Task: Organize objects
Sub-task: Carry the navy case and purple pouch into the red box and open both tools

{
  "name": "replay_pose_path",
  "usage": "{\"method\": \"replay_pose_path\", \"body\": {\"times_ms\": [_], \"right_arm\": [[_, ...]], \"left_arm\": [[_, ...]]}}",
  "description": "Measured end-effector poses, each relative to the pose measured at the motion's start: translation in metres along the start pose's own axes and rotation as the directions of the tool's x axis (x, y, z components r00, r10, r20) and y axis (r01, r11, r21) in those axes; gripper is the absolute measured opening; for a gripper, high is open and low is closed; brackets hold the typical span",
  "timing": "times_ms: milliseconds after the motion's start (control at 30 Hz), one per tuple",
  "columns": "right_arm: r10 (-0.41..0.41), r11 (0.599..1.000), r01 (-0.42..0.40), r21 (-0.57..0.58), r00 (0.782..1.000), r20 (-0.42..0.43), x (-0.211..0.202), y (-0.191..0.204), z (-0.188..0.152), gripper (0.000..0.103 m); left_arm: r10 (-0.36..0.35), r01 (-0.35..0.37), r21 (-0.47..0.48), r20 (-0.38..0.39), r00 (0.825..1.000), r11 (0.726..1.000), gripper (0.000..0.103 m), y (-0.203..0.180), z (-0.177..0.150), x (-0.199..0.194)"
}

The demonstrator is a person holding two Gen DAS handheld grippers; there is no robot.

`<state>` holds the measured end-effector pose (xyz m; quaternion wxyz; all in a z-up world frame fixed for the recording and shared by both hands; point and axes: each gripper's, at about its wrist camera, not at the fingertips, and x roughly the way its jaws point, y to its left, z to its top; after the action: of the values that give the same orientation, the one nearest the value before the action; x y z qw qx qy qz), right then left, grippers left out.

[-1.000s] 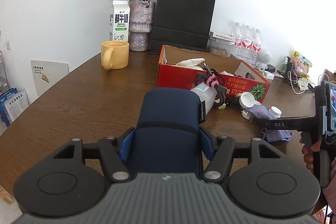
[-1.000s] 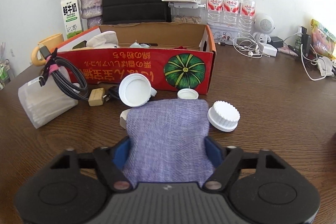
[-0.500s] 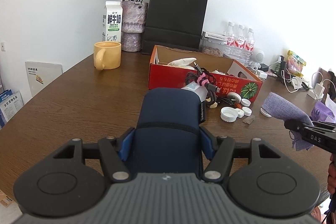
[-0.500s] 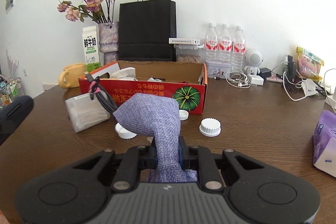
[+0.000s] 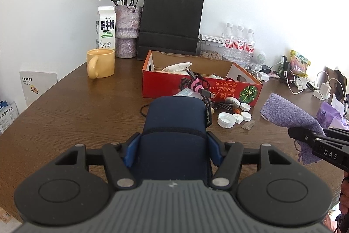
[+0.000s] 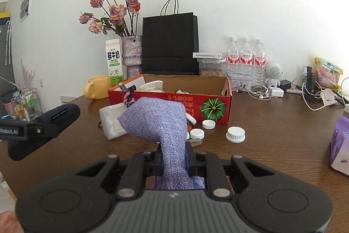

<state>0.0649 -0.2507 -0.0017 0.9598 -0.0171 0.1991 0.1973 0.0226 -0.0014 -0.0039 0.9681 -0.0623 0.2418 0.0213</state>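
A: Right wrist view: the right claw point(image 6: 174, 164) pinches the purple woven pouch point(image 6: 156, 121) clear above the bench point(image 6: 272, 137).

B: The left claw point(image 5: 173, 149) clamps the navy case point(image 5: 174, 121), probably bound for the red box point(image 5: 196, 88).

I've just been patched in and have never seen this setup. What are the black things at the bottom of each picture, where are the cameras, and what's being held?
There is no robot. A person holds a hand-held two-finger gripper in each hand, and each gripper carries a wide-angle camera that looks forward along its fingers. The left gripper is shut on a dark blue case. The right gripper pinches a purple woven cloth, lifted off the wooden table. Each gripper also shows at the edge of the other's view. On the table lie a red cardboard box, white bottle caps, bundled cables and a yellow mug.
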Motion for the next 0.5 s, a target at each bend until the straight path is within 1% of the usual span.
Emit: {"method": "replay_pose_path", "body": {"times_ms": [133, 267, 367, 500], "right_arm": [[0.011, 1.000, -0.011, -0.006, 1.000, 0.023, 0.005, 0.003, 0.010, 0.015], [0.018, 1.000, -0.017, -0.015, 0.998, 0.065, 0.017, 0.006, 0.030, 0.015], [0.016, 1.000, -0.015, -0.017, 0.996, 0.088, 0.032, 0.006, 0.046, 0.015], [0.010, 1.000, -0.009, -0.012, 0.994, 0.110, 0.057, 0.004, 0.068, 0.015]], "left_arm": [[-0.005, 0.004, 0.011, 0.043, 0.999, 1.000, 0.063, -0.004, 0.014, 0.001], [-0.020, 0.017, 0.030, 0.105, 0.994, 0.999, 0.063, -0.011, 0.037, 0.007], [-0.038, 0.032, 0.043, 0.143, 0.989, 0.999, 0.063, -0.019, 0.057, 0.016], [-0.054, 0.045, 0.054, 0.176, 0.983, 0.997, 0.063, -0.029, 0.084, 0.037]]}}
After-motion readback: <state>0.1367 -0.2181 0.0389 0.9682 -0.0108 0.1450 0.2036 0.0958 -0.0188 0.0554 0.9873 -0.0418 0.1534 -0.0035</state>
